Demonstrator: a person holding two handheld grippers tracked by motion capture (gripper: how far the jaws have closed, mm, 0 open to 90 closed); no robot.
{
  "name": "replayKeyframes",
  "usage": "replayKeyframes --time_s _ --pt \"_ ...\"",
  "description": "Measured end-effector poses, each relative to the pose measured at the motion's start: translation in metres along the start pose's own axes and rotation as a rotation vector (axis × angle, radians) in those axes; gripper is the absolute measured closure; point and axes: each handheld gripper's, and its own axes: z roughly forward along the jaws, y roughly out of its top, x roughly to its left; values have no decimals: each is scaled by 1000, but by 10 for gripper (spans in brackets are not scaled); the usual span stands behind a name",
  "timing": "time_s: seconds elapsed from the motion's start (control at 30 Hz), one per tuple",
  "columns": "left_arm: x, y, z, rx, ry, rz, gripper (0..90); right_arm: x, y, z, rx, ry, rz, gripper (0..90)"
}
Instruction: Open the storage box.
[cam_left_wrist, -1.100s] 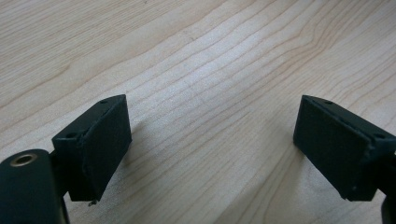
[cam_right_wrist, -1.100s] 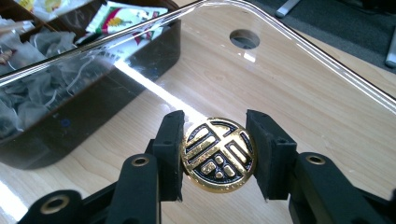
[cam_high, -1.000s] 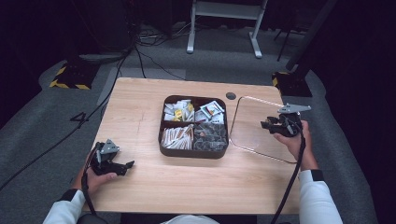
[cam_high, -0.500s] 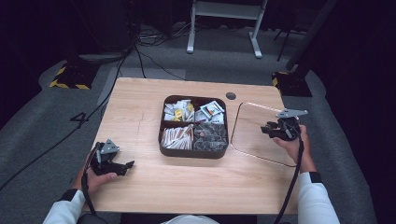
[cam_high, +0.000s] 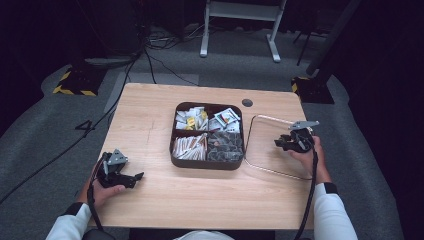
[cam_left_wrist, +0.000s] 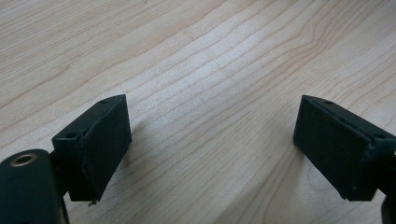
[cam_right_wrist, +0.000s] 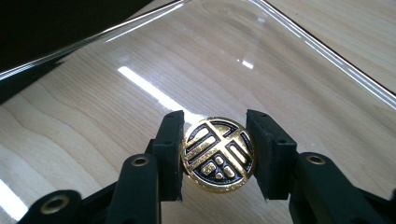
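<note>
Gold-and-black knob (cam_right_wrist: 218, 155) with an unreadable emblem, clamped in the right tongs (cam_right_wrist: 215, 156); left tongs (cam_left_wrist: 212, 147) spread, empty.

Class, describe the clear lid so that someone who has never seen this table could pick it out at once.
Start at the wooden table and find the dark four-part box of packets in its middle. Just to the box's right, by the table's right edge, the clear lid lies flat. It is see-through with rounded corners, and the right gripper grips its round gold knob.

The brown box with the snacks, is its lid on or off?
Off. The box is open, compartments showing; the clear lid lies beside it, its knob between the right gripper's jaws.
</note>
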Motion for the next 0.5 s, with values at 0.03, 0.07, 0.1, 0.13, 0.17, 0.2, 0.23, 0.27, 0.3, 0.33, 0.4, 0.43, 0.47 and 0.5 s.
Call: replayKeyframes --time_s 0.03,0.07,0.1,0.13,0.17,0.2,0.23,0.27,0.3,0.33,0.4,0.43,0.47,0.5 --pt "0 0 0 0 0 1 116 0 -1 2 1 2 -3 589" --pt "0 0 0 0 0 0 116 0 -1 4 7 1 0 589" --pt "0 0 0 0 0 0 116 0 -2 7 10 4 0 589" --pt "0 0 0 0 0 0 116 0 -3 9 12 6 -6 589" --pt "0 0 0 0 0 0 116 1 -3 11 11 12 -4 589" --pt "0 0 0 0 0 0 116 1 -4 12 12 13 -4 589" --pt "0 0 0 0 0 0 116 2 -4 13 13 13 -7 588" --pt "0 0 0 0 0 0 116 2 -5 14 15 15 -11 588" --pt "0 0 0 0 0 1 116 2 -5 15 17 16 -10 588" --pt "0 0 0 0 0 0 116 2 -5 17 23 12 -11 588" --pt "0 0 0 0 -1 -4 116 2 -6 18 27 13 -8 588" --pt "0 0 0 0 0 0 116 2 -8 20 33 12 -7 588" --pt "0 0 0 0 0 0 116 2 -9 21 34 10 -8 588" --pt "0 0 0 0 0 -1 116 2 -10 23 35 12 -5 587"
